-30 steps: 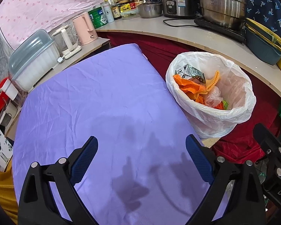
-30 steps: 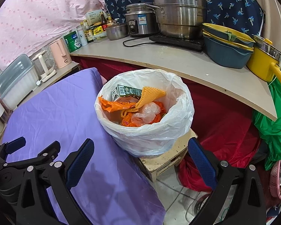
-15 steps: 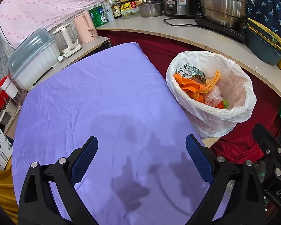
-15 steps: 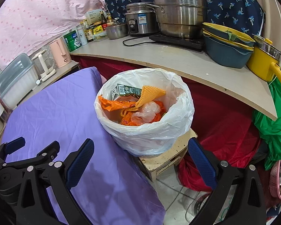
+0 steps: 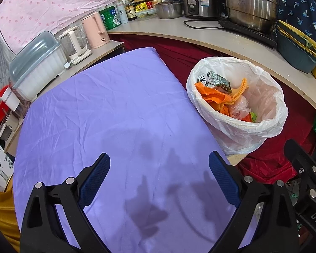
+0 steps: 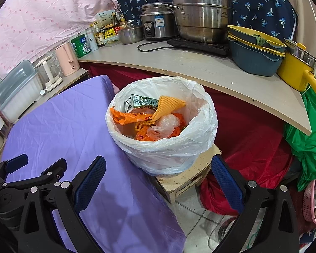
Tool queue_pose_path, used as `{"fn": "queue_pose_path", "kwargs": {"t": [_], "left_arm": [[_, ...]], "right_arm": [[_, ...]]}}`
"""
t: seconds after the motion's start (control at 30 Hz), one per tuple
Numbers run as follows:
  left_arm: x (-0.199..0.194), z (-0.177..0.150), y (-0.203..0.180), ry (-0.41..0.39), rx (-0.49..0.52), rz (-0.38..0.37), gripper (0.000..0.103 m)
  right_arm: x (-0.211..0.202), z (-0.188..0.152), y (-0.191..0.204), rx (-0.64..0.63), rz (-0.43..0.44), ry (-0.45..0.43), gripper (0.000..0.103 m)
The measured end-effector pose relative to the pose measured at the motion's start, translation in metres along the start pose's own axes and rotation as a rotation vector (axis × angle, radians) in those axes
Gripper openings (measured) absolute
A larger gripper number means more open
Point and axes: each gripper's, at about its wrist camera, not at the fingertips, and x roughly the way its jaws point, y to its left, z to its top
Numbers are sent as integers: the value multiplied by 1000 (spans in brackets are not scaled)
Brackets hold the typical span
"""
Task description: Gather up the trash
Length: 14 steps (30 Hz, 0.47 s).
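Collection seemingly complete or close to it: purple-covered tabletop [image 5: 107, 113] bare across the centre and lower left of the left wrist view, with no loose rubbish visible on the cloth, only soft shadows near the bottom. Left tool [image 5: 159, 178] at the bottom of that frame, spread wide and gripping nothing, blue pads well apart over the cloth. Right tool [image 6: 158, 184] at the bottom of the right wrist view, likewise spread wide and empty, one pad over the cloth's edge, the other over red fabric [image 6: 248, 135] beyond the bin. Trash gathered in the white-lined bin [image 6: 170, 147] at frame centre, just beside the right edge of the purple cloth and perched on a small wooden stool [image 6: 185, 179]: green carton [image 6: 144, 101] toward the far side, orange wrappers [image 6: 130, 118] to the left, yellow-orange ridged piece [image 6: 168, 106] draped on top, crumpled clear plastic [image 6: 166, 124] in the middle. Same bin at the centre right of the left wrist view, liner rim [image 5: 238, 124] folded over the edge. Kitchen clutter along the curved counter [image 6: 200, 67] in the upper frame, steel pots [image 6: 200, 19] and yellow saucepan [image 6: 295, 71] among it, looking like household goods, not rubbish. Little apparently left to pick up within view; floor items at lower right too unclear to class as trash.
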Motion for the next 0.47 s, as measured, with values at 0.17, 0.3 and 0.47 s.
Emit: {"fn": "queue_pose_path", "kwargs": {"t": [0.17, 0.3, 0.47], "left_arm": [[0, 0, -1, 0, 2, -1, 90], [0, 0, -2, -4, -2, 7, 90], [-1, 0, -3, -11, -7, -9, 90]], "right_arm": [[0, -1, -1, 3, 1, 1, 97], [1, -1, -2, 3, -4, 2, 97], [1, -5, -6, 4, -20, 2, 97]]}}
